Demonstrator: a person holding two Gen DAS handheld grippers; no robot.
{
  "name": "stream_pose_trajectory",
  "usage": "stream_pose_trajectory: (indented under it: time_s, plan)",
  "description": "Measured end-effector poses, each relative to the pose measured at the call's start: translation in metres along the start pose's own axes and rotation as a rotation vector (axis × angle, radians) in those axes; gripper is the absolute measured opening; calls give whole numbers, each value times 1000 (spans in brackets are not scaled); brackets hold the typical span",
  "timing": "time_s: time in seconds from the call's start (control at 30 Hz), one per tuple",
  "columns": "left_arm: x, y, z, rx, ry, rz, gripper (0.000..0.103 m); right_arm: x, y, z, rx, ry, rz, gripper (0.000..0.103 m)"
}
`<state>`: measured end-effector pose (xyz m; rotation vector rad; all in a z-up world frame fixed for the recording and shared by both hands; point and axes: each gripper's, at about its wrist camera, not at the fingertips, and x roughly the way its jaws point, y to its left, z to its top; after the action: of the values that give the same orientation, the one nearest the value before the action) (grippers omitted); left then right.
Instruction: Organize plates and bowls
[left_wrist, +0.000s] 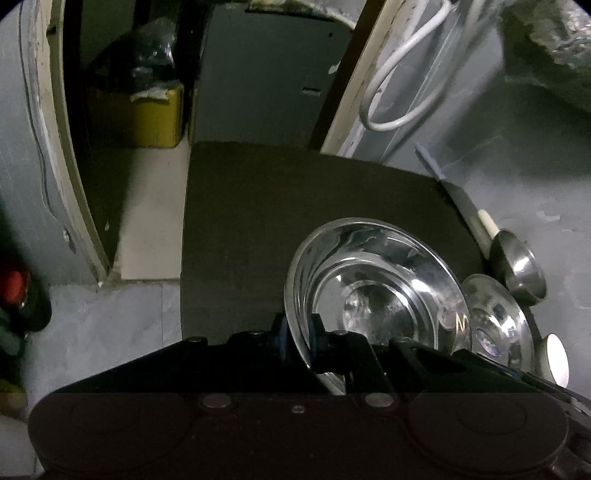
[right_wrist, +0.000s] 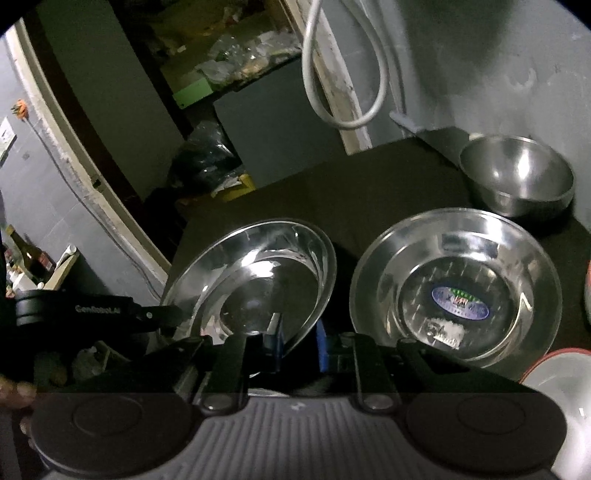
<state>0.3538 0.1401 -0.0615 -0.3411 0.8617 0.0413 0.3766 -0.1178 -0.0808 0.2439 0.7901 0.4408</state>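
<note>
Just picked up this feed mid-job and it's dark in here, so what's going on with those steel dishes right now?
A person is working with two handheld grippers over a dark table. Both grippers grip the same steel plate, tilted off the table: the left gripper clamps one edge of its rim, and the right gripper straddles the near edge. A second steel plate with a blue sticker lies flat to its right, and a steel bowl stands behind that by the wall. Nothing is stacked yet.

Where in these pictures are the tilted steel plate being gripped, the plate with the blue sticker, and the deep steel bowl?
tilted steel plate (right_wrist: 258, 280), right wrist view, on its shiny inner dish.
plate with the blue sticker (right_wrist: 406, 258), right wrist view, on its inner slope above the sticker.
deep steel bowl (right_wrist: 517, 173), right wrist view, on its inside wall.
</note>
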Motion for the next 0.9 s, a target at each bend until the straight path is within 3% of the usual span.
stream_pose_trajectory:
  time_s: [0.37, 0.9]
  plan:
    - [-54, -25, -27, 65, -62, 27, 13, -53, 6, -8, -57, -38, 34, 21]
    - [-97, -45, -113, 114, 46, 101, 17, -114, 9, -59, -163, 97, 38, 21]
